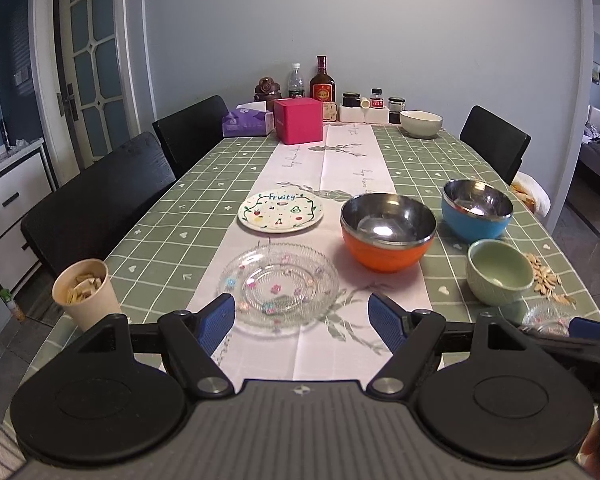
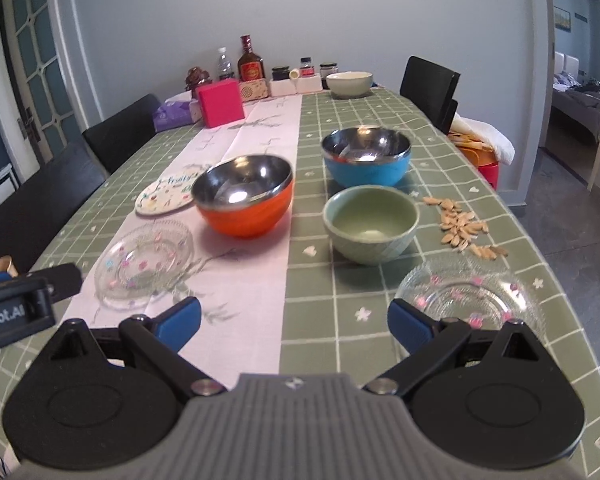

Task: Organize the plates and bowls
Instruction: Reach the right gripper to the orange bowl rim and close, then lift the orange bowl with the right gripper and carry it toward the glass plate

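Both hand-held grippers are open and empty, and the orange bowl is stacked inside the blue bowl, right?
Not quite. The orange bowl is not inside the blue bowl; they sit apart, side by side on the table, as the right wrist view shows. The left hand-held gripper and right hand-held gripper are indeed open and empty.

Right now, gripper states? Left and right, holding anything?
Left gripper: open, holding nothing, fingers either side of the near edge of the glass plate.
Right gripper: open, holding nothing, above the tablecloth.

Table bears plates, bowls, a paper cup.
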Demonstrator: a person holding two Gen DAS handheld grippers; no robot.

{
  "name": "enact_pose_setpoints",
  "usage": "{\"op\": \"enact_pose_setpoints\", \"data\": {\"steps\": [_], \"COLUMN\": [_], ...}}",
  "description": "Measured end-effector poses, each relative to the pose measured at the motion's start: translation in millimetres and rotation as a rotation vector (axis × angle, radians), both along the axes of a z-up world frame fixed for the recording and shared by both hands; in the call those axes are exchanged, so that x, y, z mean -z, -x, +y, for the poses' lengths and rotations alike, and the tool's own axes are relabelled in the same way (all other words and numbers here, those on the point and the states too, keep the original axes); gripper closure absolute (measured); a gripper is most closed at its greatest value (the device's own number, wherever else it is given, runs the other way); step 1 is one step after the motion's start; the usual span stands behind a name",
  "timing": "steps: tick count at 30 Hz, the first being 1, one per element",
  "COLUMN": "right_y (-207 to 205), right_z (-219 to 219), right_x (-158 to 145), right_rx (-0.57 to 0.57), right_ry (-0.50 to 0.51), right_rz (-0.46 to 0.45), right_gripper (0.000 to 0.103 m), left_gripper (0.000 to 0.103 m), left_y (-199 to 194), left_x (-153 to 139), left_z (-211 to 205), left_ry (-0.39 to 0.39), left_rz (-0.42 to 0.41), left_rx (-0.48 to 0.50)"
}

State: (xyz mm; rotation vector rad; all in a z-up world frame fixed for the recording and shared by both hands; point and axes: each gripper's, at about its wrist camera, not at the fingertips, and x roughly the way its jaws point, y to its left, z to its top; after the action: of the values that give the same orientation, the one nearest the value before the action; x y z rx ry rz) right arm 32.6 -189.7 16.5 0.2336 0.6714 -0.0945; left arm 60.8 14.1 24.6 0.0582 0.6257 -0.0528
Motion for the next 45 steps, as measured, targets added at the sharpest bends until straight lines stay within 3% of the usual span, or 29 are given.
{"op": "enact_pose_setpoints", "data": {"steps": [8,14,22,29,32,35,37,42,44,45], "right_y": [-66,-128,-204,-234,-242,-249,-251,-255,-258,-259], "right_z": [-40,-62,-72,-64,-61,-55,-51,-42,-42,-41], "right_x": [-27,-31,7,37,49,58,63,66,71,73], "right_rx": [-0.024,-0.024,0.049,0.022,0.020,0.009,-0.002,-0.014,-0.023,-0.021], "right_ry": [-0.109,-0.235,-0.359,-0.350,-0.330,-0.302,-0.302,-0.267,-0.294,-0.297], "right_rz": [-0.008,0.028,0.113,0.208,0.240,0.261,0.272,0.269,0.294,0.308], "right_gripper": [0.006,0.017,0.053,0.062,0.072,0.074,0.074,0.076,0.088,0.089], "left_gripper": [0.013,0.015,0.019,0.023,0.031,0.040,0.056,0.073,0.081,0.091], "left_y": [-66,-130,-191,-227,-239,-248,-253,-260,-262,-263], "left_x": [-15,-2,34,62,70,76,80,90,93,94], "left_z": [3,4,-7,-18,-19,-20,-23,-27,-27,-27], "left_ry": [0.029,0.164,0.206,0.181,0.189,0.211,0.205,0.183,0.182,0.175], "left_rz": [0.024,0.129,0.173,0.244,0.281,0.324,0.357,0.401,0.413,0.415], "left_rx": [0.134,0.221,0.263,0.225,0.203,0.214,0.232,0.218,0.217,0.210]}}
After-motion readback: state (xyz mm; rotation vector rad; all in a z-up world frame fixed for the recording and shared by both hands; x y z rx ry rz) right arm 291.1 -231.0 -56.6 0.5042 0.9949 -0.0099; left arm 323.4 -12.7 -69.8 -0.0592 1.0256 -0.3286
